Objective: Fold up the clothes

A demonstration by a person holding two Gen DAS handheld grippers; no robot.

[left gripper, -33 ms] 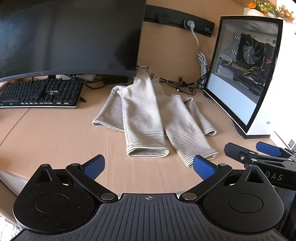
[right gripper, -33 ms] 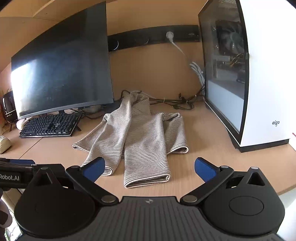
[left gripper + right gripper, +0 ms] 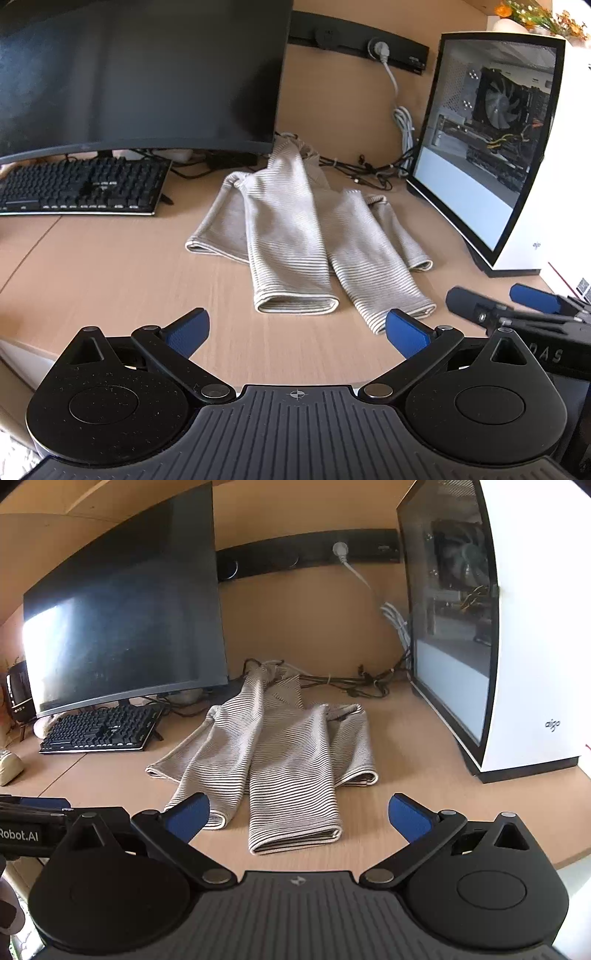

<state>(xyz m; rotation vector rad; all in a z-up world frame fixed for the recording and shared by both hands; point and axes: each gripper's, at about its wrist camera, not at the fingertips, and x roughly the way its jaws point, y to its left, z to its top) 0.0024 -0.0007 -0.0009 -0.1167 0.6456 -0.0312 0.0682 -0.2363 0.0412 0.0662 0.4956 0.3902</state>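
Observation:
A beige striped garment (image 3: 284, 221) lies crumpled on the wooden desk (image 3: 110, 280), its sleeves or legs pointing toward me and their cuffs nearest. My left gripper (image 3: 297, 326) hovers open just short of the cuffs, nothing between its blue pads (image 3: 186, 330). From the right wrist view the same garment (image 3: 284, 753) lies ahead, and my right gripper (image 3: 299, 814) is open above the near cuff without touching it. The right gripper (image 3: 517, 310) also shows at the right of the left wrist view, and the left gripper (image 3: 33, 814) at the left edge of the right wrist view.
A dark curved monitor (image 3: 140, 74) and a black keyboard (image 3: 81, 184) stand to the left of the garment. A white glass-sided computer case (image 3: 517, 147) stands on the right. Cables (image 3: 369, 171) run behind along the back wall. The desk's rounded front edge is close to me.

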